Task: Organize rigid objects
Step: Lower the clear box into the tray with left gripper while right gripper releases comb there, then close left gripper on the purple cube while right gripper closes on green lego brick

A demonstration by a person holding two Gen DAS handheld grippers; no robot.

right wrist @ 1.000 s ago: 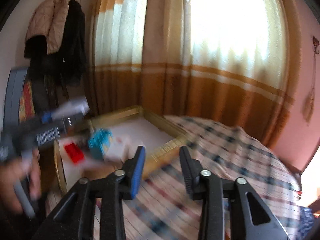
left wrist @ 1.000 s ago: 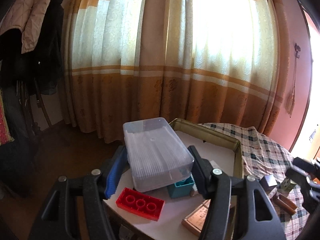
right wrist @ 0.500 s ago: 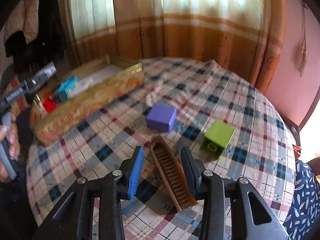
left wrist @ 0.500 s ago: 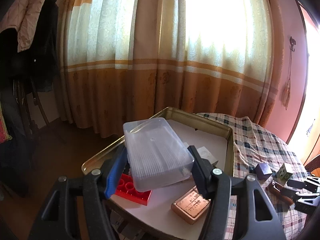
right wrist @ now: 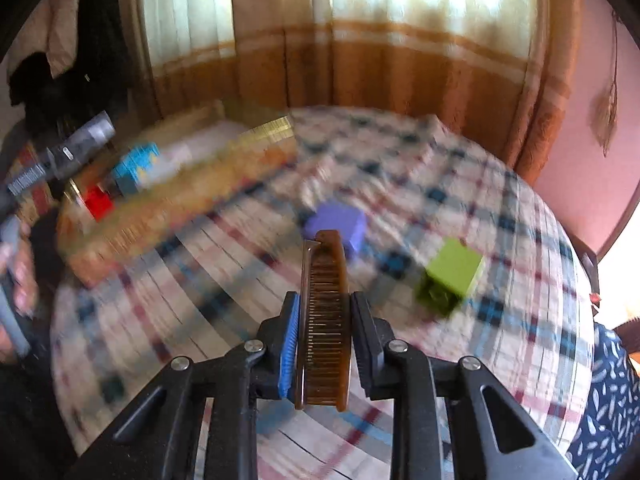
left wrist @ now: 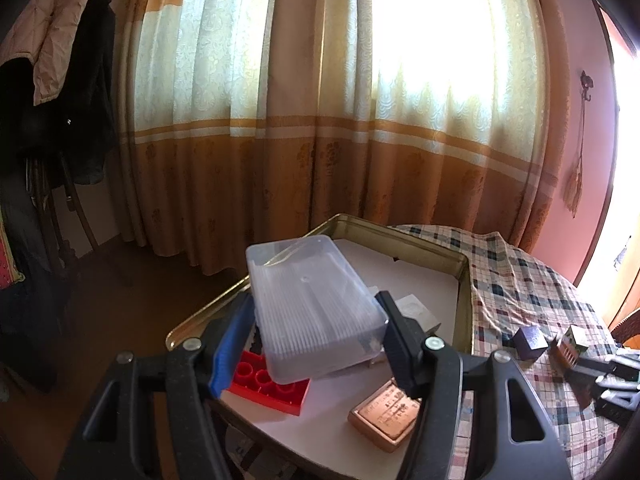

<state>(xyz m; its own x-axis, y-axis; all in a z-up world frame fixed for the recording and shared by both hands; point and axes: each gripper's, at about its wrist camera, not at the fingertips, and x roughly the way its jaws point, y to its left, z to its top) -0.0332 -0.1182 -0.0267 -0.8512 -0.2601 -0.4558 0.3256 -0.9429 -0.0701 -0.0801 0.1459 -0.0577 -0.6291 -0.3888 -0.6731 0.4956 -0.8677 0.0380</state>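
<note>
left gripper (left wrist: 316, 340) fingers clamped on a clear ribbed plastic box (left wrist: 312, 312), held above the gold metal tray (left wrist: 400, 236) at the table's edge. right gripper (right wrist: 323, 328) fingers clenched on a brown toothed comb (right wrist: 326, 312) over the checked tablecloth (right wrist: 480, 184), near a purple cube (right wrist: 340, 224) and green block (right wrist: 452, 272).

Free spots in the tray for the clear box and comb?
Far half of the tray, white liner bare up to the back rim. Near end is crowded: red brick, copper bar, grey block. Open cloth beyond the purple cube.

Striped orange curtains (left wrist: 320, 120) behind — coats (left wrist: 60, 60) hanging left, checked tablecloth (right wrist: 500, 208) below.
</note>
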